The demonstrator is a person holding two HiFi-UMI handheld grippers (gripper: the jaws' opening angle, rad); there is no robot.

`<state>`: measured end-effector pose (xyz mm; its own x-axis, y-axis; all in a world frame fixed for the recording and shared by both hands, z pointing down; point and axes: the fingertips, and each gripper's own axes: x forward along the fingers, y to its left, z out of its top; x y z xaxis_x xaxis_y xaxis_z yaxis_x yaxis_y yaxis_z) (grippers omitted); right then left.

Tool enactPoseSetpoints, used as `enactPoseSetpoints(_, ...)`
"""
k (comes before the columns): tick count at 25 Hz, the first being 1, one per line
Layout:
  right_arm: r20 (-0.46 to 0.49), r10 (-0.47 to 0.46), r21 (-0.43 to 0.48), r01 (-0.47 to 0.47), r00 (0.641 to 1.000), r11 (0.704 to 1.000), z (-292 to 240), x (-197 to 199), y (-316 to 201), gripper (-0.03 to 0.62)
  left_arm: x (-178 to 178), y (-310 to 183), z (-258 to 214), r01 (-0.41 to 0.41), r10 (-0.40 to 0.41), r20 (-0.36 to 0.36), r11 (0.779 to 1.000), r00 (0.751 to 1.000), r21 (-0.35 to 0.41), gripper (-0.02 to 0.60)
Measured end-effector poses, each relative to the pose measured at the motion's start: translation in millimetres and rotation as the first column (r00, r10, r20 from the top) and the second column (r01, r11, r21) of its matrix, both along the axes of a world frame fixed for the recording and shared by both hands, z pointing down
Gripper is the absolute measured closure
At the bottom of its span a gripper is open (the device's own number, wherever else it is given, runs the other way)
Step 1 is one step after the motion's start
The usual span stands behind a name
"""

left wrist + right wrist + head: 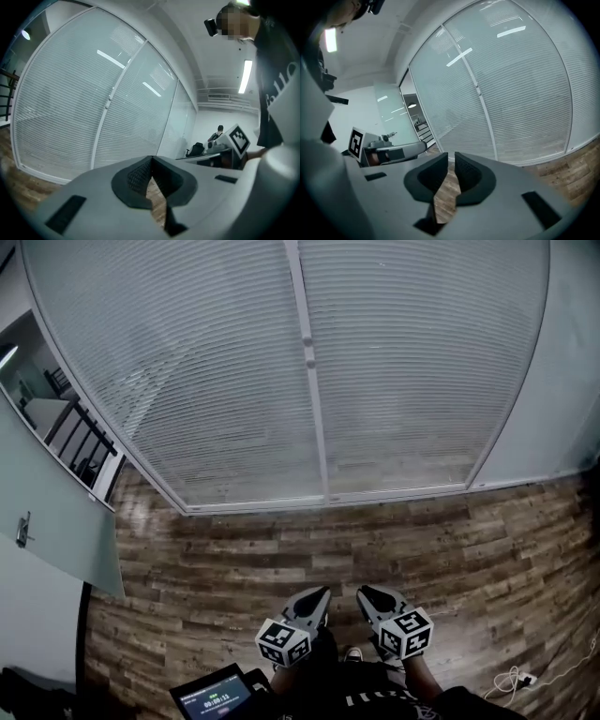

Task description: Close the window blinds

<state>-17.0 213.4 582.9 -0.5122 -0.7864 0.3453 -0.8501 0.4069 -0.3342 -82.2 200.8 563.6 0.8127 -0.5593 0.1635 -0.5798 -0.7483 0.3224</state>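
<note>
White slatted blinds (187, 371) fill a two-pane glass wall ahead, and also show in the left gripper view (61, 108) and the right gripper view (525, 93). A white post (314, 409) divides the panes and bears a small knob (307, 360). Low in the head view, my left gripper (323, 593) and right gripper (364, 593) point side by side at the wall, well short of it over the wood floor. The left gripper (151, 159) is shut, tips touching, nothing held. The right gripper (451, 157) has only a thin slit between its pads, and that slit is empty.
A frosted glass door (56, 521) with a metal handle (23, 529) stands at the left, a dark stair railing (80, 442) behind it. A small screen (216, 697) sits near my feet. A white cable and plug (516, 678) lie on the floor (281, 559) at the right.
</note>
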Motion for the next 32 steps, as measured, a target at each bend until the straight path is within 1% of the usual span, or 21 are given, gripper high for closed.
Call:
enactPoseSetpoints(5, 0.003, -0.079, 0.009, 0.079, 0.997, 0.997, -1, -14, 37, 0.539, -10, 49, 5, 0.058, -0.058, 0.015, 0.998, 0.998, -0.01, 0.577)
enactPoseSetpoints(10, 0.004, -0.13, 0.019, 0.129, 0.992, 0.991, -1, -25, 63, 0.539, -26, 75, 2, 0.128, -0.128, 0.014, 0.992, 0.992, -0.005, 0.577)
enactPoseSetpoints(14, 0.007, -0.158, 0.026, 0.158, 0.987, 0.987, -1, -32, 76, 0.539, -33, 88, 3, 0.159, -0.159, 0.022, 0.987, 0.987, -0.004, 0.577)
enactPoseSetpoints(22, 0.011, -0.182, 0.047, 0.181, 0.983, 0.982, -8, -40, 79, 0.539, -41, 96, 3, 0.183, -0.183, 0.021, 0.983, 0.983, 0.002, 0.577)
enactPoseSetpoints(28, 0.003, -0.186, 0.062, 0.186, 0.983, 0.981, -11, -42, 74, 0.539, -53, 87, 0, 0.216, -0.216, 0.012, 0.976, 0.976, 0.012, 0.577)
enactPoseSetpoints(32, -0.004, -0.188, 0.063, 0.188, 0.982, 0.98, -11, -41, 72, 0.539, -55, 82, -1, 0.226, -0.227, 0.006, 0.974, 0.974, 0.014, 0.577)
